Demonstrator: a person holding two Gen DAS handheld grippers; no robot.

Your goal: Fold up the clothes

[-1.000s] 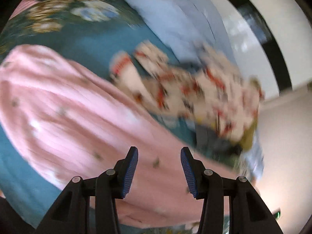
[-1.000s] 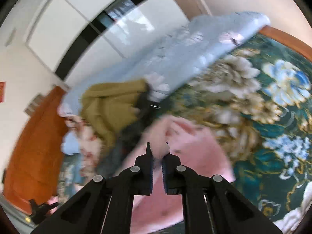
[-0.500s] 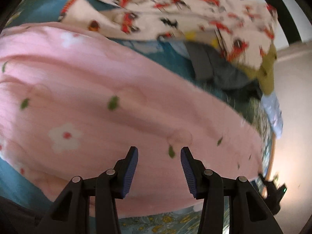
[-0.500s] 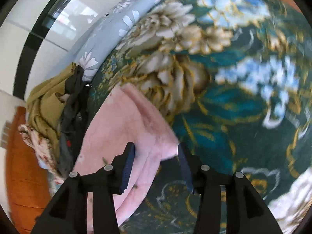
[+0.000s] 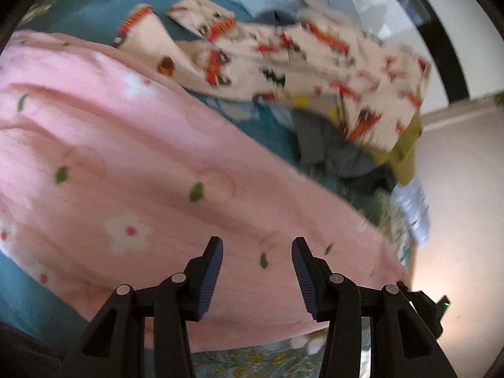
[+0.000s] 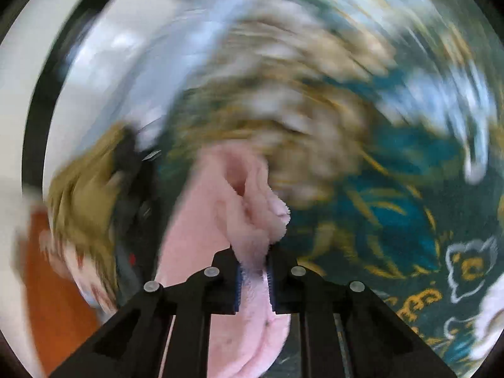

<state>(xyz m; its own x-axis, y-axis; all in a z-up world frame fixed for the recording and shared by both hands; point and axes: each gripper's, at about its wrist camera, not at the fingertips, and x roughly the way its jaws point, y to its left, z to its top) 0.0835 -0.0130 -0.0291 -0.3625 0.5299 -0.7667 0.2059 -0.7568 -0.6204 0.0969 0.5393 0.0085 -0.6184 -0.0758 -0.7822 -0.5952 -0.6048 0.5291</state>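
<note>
- Left wrist view: the left gripper (image 5: pixel 257 253) stands wide apart and holds nothing, its blue-padded fingers (image 5: pixel 211 272) poised just above the pink garment (image 5: pixel 132 170)
- The pink garment, printed with white flowers and green leaves, lies spread across the teal floral bedspread (image 5: pixel 75 9)
- Beyond it lies a white patterned garment (image 5: pixel 315 63), overlapping a grey garment (image 5: pixel 330 151) and an olive garment (image 5: pixel 406 148)
- Right wrist view, heavily motion-blurred: the right gripper (image 6: pixel 254 275) is clamped narrow on a bunched fold of the pink garment (image 6: pixel 249 220)
- The fold rises from the bedspread (image 6: pixel 393 208); the olive garment (image 6: pixel 82 189) lies to the left
</note>
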